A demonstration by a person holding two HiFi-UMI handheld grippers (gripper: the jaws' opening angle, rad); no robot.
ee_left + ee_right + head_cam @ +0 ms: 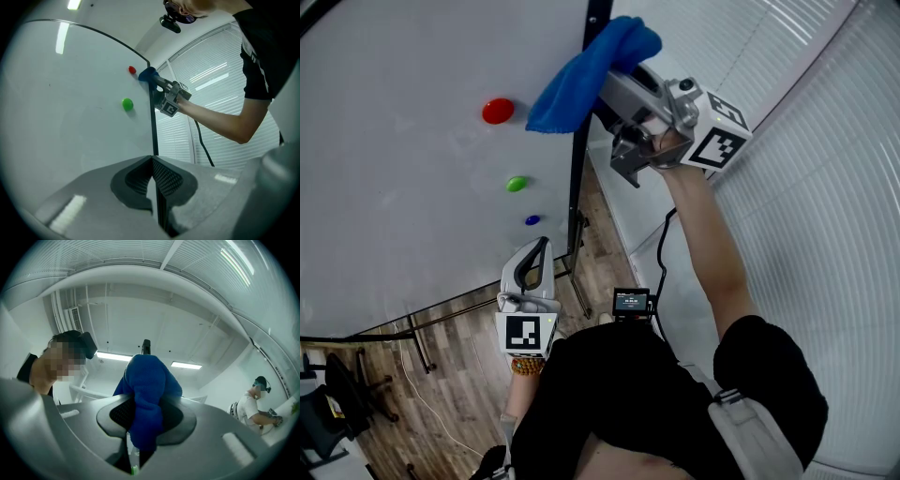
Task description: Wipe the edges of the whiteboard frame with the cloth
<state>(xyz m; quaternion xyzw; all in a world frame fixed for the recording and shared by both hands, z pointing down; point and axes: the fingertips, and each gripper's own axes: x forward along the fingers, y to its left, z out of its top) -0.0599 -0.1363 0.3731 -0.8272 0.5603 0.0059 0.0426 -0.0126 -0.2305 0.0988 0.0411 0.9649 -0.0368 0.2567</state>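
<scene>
The whiteboard (412, 187) stands at the left, and its black frame edge (578, 169) runs down its right side. My right gripper (614, 86) is shut on a blue cloth (591, 70), which is pressed against the upper part of that edge. In the right gripper view the cloth (147, 390) bulges between the jaws, with the frame (146, 345) just behind it. My left gripper (541, 248) hangs lower, beside the frame, shut and empty. The left gripper view shows its pads (164, 180) together, and the frame edge (153, 126) rising toward the cloth (146, 74).
Red (498, 111), green (517, 184) and blue (532, 220) magnets stick to the board near the edge. The board's stand legs (422, 342) rest on wooden floor. Window blinds (825, 187) fill the right. Another person (255, 404) stands far off.
</scene>
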